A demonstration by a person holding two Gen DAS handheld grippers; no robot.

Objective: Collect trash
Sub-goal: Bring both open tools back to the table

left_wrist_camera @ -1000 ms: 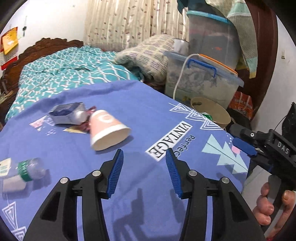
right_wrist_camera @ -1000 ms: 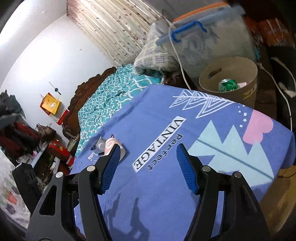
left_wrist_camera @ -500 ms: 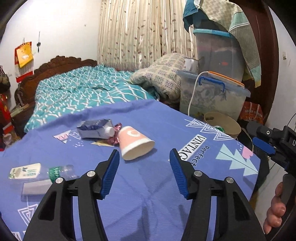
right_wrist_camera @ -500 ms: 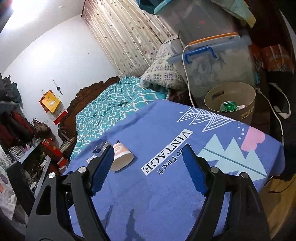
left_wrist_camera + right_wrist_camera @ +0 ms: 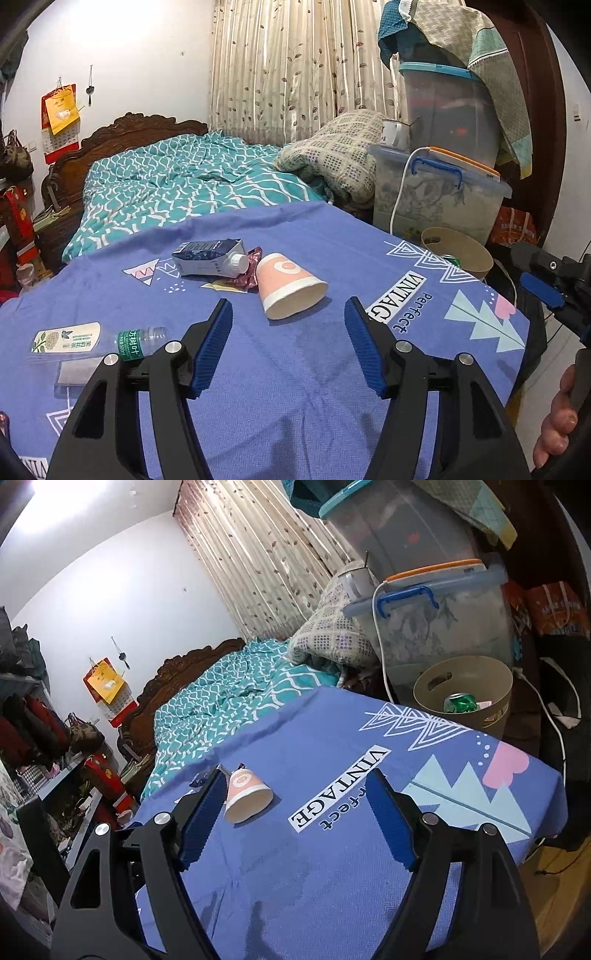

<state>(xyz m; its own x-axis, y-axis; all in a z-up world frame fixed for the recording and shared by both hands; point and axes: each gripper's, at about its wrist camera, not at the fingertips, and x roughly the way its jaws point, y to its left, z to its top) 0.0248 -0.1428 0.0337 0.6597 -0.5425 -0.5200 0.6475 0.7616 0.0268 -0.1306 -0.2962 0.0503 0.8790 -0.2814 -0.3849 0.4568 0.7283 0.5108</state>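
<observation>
A pink paper cup (image 5: pixel 291 290) lies on its side on the counter (image 5: pixel 295 387), which is covered by a blue cloth, mouth toward the near side. Just left of it sit a crumpled red wrapper (image 5: pixel 249 273) and a dark carton (image 5: pixel 210 258) with a white cap, touching each other. Further left and nearer lies a clear plastic bottle (image 5: pixel 96 341) with a green label. Beyond the counter's far right corner stands a tan bin (image 5: pixel 463 696) with a green can (image 5: pixel 460 703) inside. The left gripper (image 5: pixel 288 343) hangs over the cloth near the cup, released, its jaws having just been opening with nothing between them. The right gripper (image 5: pixel 295 806) is likewise released and empty, its jaws also freshly widened.
</observation>
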